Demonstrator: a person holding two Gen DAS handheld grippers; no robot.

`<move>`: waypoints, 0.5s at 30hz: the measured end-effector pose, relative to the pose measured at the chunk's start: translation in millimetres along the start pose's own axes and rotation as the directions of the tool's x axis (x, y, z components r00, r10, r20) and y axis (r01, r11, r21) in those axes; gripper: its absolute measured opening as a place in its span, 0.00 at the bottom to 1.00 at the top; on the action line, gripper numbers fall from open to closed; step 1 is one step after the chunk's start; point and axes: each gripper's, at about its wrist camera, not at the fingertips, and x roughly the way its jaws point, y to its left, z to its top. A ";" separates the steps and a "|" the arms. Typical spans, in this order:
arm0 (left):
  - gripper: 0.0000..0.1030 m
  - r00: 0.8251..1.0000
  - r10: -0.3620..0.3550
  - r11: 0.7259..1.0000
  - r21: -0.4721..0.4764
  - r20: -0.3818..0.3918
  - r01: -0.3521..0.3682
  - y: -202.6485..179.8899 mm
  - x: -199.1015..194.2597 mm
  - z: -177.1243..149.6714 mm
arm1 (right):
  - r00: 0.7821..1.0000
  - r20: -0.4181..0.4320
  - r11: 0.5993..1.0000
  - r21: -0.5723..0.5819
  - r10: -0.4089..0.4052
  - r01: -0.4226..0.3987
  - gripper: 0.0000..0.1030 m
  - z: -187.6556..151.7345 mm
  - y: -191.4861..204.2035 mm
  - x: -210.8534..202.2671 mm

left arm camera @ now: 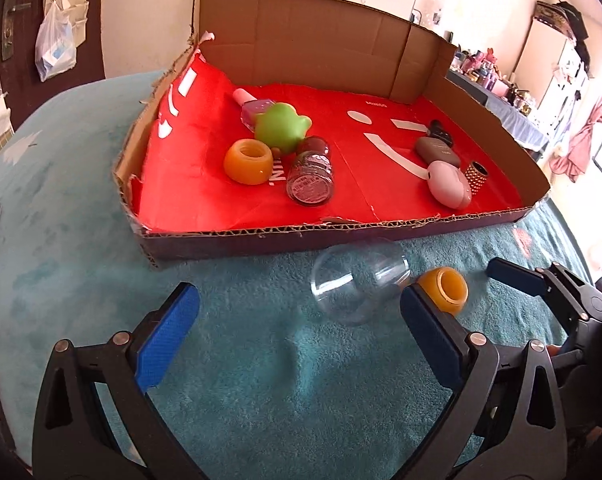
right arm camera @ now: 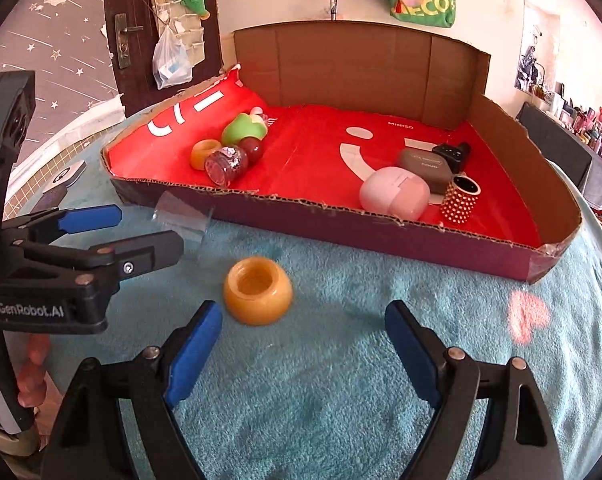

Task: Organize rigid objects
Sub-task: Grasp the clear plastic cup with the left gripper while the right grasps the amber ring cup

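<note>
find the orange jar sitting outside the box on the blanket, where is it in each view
Left wrist view: orange jar at right of centre, just behind the left gripper's right finger, beside the clear cup.
Right wrist view: lower centre-left, ahead of the right gripper.
Shared landmark: the cardboard box front wall, just beyond the jar.
</note>
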 end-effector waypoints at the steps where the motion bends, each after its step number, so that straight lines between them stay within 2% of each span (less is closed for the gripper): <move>1: 0.99 1.000 -0.010 1.000 0.000 -0.003 0.010 -1.3 1.2 0.1 | 1.000 -0.004 1.000 -0.004 -0.004 0.004 0.84 1.0 1.3 1.8; 9: 0.98 1.000 -0.003 1.000 0.011 -0.010 0.003 -4.5 9.4 3.0 | 1.000 -0.019 1.000 -0.019 -0.018 0.018 0.80 7.8 6.6 9.8; 13: 0.91 1.000 -0.004 1.000 0.006 -0.004 0.004 -3.3 9.7 3.0 | 1.000 -0.018 0.999 -0.033 -0.015 0.015 0.70 10.3 10.6 13.3; 15: 0.82 1.000 -0.016 1.000 0.006 0.005 0.016 -4.1 8.6 3.2 | 1.000 -0.013 0.999 -0.038 -0.006 0.006 0.64 10.5 12.0 13.0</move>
